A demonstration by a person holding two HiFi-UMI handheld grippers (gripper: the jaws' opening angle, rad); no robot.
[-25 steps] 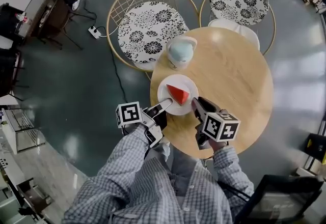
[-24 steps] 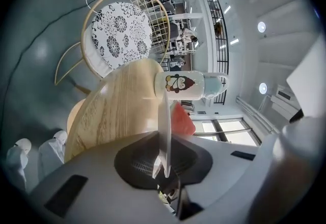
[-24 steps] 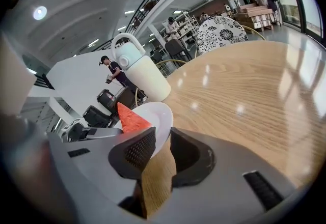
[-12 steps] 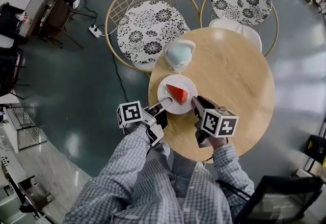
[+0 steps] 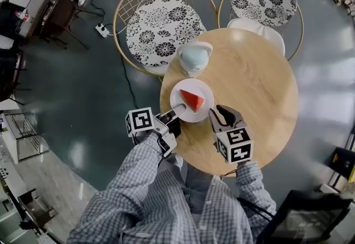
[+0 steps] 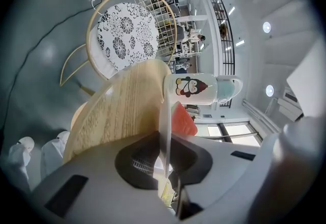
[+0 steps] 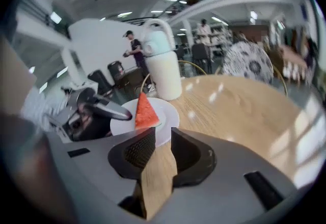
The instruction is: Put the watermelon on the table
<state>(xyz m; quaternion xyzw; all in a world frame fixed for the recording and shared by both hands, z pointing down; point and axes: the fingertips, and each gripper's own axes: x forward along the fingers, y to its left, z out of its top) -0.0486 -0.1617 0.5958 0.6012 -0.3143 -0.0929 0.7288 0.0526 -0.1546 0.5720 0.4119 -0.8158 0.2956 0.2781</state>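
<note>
Red watermelon wedge [image 5: 193,100] on white plate [image 5: 179,93], left gripper [image 5: 179,109] clamping its rim, right gripper [image 5: 220,113] narrowly parted, empty.

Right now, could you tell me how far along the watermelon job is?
Looks done: the watermelon sits on its plate, which appears to rest on the table. In hand: the left gripper clamps the plate's rim in its jaws. Left: letting go. The right gripper is open, empty.

Watermelon slice [image 5: 193,100] sits on plate [image 5: 180,95] on table [image 5: 252,79]
</note>
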